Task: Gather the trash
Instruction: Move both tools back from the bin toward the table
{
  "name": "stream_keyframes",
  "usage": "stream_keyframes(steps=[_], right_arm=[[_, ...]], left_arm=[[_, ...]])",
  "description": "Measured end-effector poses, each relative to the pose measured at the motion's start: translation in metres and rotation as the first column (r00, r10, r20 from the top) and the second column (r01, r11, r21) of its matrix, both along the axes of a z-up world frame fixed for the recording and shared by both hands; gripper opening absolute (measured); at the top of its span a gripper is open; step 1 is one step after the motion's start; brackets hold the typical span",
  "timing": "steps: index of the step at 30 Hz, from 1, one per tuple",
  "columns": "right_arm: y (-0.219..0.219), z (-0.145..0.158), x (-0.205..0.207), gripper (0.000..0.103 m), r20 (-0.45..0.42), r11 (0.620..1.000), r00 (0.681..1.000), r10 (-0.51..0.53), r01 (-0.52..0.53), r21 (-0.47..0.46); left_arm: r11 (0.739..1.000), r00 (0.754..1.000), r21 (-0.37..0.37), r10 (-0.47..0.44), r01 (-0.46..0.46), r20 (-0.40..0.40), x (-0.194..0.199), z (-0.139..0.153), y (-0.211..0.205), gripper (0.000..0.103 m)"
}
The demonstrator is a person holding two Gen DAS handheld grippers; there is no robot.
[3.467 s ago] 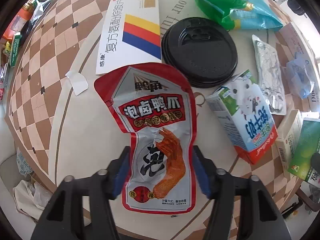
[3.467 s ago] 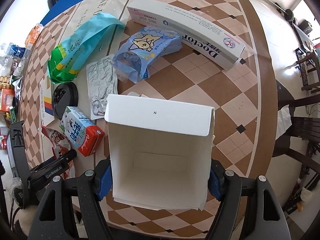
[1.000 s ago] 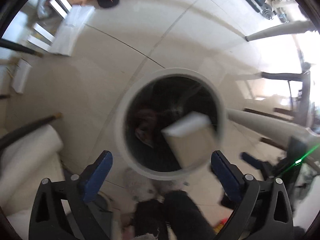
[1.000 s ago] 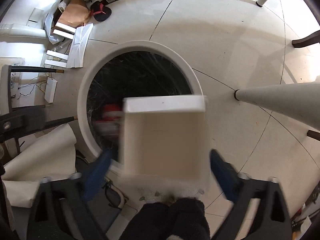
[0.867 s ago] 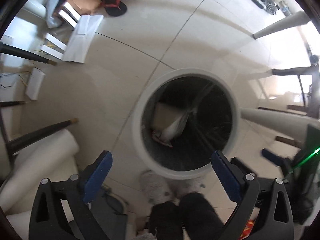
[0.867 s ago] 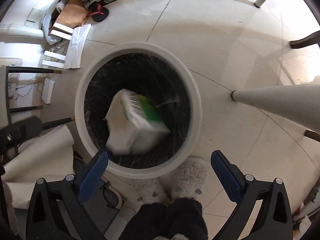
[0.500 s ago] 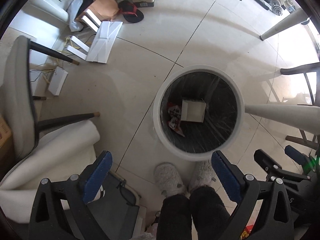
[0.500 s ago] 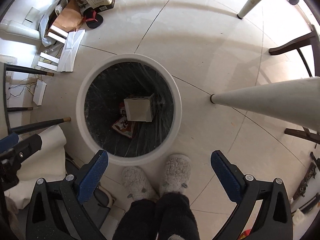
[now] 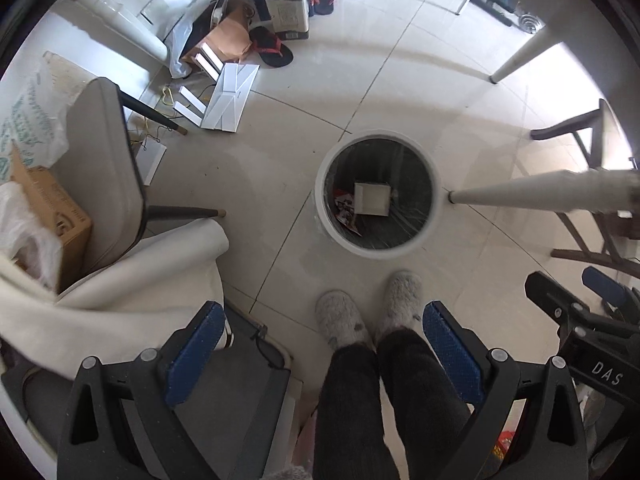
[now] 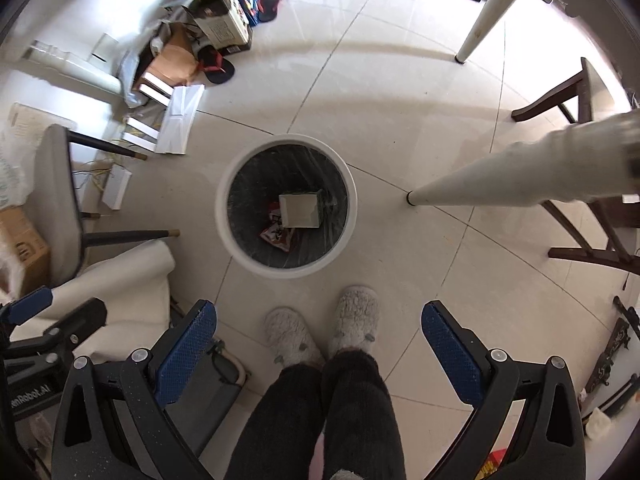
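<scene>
Two pieces of trash, a white box (image 10: 300, 210) and a red wrapper (image 10: 276, 234), lie inside the bin (image 10: 224, 216). Both the left tool (image 9: 318, 350) and right tool (image 10: 318, 344) gape empty above it; a careless swing could clip the table leg (image 10: 500, 176).

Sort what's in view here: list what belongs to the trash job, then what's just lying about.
Job:
round white trash bin with black liner
white cardboard box inside it
red snack pouch beside the box
open left gripper
open right gripper

Lying about:
black-and-red flip-flop
flattened white carton
grey chair
</scene>
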State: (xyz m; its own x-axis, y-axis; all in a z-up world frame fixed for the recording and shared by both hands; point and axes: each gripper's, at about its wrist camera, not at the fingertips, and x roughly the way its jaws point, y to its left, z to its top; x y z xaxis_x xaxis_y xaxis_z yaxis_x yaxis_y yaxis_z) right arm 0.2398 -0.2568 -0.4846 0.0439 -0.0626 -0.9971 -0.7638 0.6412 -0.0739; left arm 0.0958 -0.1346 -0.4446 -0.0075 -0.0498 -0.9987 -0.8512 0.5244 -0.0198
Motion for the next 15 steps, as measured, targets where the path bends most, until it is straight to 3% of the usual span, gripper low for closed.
stream_keyframes(steps=[9, 15], right_arm=[[-0.016, 0.139, -0.028, 0.103, 0.005, 0.997, 1.0, -0.01, 0.009, 0.076], [-0.016, 0.23, -0.031, 0.103, -0.007, 0.986, 0.999, -0.034, 0.035, 0.164]], left_arm=[[0.999, 0.997, 0.033, 0.016, -0.019, 0.077, -0.021, 0.114, -0.023, 0.102], [0.99, 0.985, 0.136, 0.016, -0.04, 0.17, -0.018, 0.191, -0.018, 0.103]])
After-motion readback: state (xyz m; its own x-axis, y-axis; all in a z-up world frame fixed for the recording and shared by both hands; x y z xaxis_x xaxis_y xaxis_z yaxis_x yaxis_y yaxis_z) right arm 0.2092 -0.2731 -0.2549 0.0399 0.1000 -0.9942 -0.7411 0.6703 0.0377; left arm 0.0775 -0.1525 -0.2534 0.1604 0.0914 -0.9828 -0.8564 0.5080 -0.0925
